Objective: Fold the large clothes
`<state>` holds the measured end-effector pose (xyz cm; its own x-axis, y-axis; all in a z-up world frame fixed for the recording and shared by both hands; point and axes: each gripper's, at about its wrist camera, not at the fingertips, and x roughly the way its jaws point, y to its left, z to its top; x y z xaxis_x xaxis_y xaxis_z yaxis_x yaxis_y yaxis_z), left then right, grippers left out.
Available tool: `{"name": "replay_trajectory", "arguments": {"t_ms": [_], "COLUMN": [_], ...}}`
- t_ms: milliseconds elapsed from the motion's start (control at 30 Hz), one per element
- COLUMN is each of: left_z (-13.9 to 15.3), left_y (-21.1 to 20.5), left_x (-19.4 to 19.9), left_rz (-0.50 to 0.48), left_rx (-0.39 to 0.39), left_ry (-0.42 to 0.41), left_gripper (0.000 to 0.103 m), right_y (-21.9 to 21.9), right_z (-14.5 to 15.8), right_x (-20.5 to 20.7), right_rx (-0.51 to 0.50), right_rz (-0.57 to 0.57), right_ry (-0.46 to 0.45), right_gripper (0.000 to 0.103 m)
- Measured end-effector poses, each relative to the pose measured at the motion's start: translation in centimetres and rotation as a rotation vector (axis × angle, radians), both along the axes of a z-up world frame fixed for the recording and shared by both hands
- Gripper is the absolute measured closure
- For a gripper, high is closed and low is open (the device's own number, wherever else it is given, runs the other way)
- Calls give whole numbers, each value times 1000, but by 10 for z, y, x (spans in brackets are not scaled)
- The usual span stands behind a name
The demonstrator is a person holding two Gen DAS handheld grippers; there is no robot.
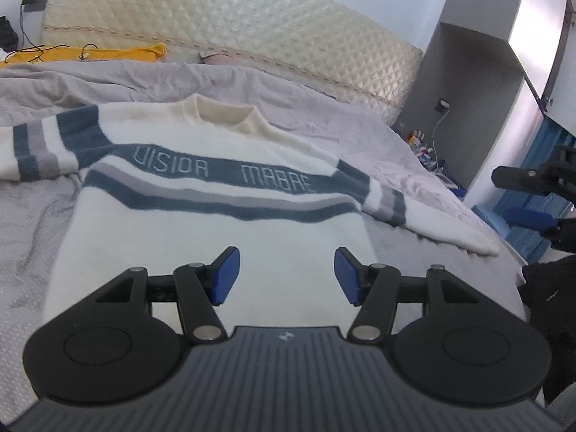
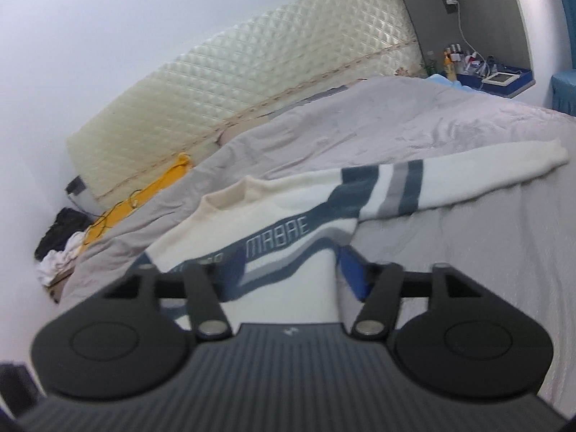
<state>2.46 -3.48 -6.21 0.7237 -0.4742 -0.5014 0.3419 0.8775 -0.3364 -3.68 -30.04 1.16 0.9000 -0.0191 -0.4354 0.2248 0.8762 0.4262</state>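
Observation:
A white sweater (image 1: 216, 237) with blue and grey stripes and lettering lies flat, front up, on the bed, sleeves spread to both sides. My left gripper (image 1: 287, 275) is open and empty, hovering over the sweater's lower body. My right gripper (image 2: 288, 273) is open over the sweater (image 2: 280, 216) near its right side seam; its blue fingertips (image 2: 351, 273) are close to the cloth, and whether they touch it is unclear. The right gripper also shows at the right edge of the left wrist view (image 1: 532, 194).
The bed has a grey sheet (image 1: 32, 216) and a rumpled grey duvet (image 1: 252, 82) behind the sweater. A quilted cream headboard (image 1: 216, 10) stands at the back. A yellow cloth (image 1: 90, 54) with cables lies far left. A cluttered nightstand (image 2: 486, 68) stands at the bed's right.

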Motion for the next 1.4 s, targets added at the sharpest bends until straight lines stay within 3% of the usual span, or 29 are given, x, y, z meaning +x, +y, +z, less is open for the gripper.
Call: {"name": "replay_trajectory", "arguments": {"t_ms": [233, 467, 567, 700, 967, 1200, 1300, 1367, 1400], "left_z": [-14, -38, -49, -64, -78, -84, -84, -80, -76], "left_y": [-30, -86, -111, -138, -160, -164, -163, -160, -158], "left_x": [-5, -25, -35, -45, -58, -57, -57, -55, -55], "left_rz": [-112, -310, -382, -410, -378, -325, -319, -312, -306], "left_rx": [0, 46, 118, 274, 498, 633, 664, 657, 647], "left_ry": [60, 91, 62, -10, -189, -242, -263, -270, -272], "left_gripper": [39, 39, 39, 39, 39, 40, 57, 76, 80], "right_y": [-10, -33, -47, -64, -76, -77, -78, -78, -78], "right_z": [-36, -53, -62, -70, -82, -87, -91, -94, -96], "right_x": [-25, -14, -14, -17, -15, -15, -13, -12, -12], "right_rx": [57, 90, 144, 226, 309, 352, 376, 389, 393], "right_rz": [-51, -90, -113, -160, -180, -158, -153, -152, -152], "right_ry": [5, 31, 43, 47, 68, 80, 93, 105, 112], "right_gripper": [22, 22, 22, 22, 22, 22, 22, 22, 22]}}
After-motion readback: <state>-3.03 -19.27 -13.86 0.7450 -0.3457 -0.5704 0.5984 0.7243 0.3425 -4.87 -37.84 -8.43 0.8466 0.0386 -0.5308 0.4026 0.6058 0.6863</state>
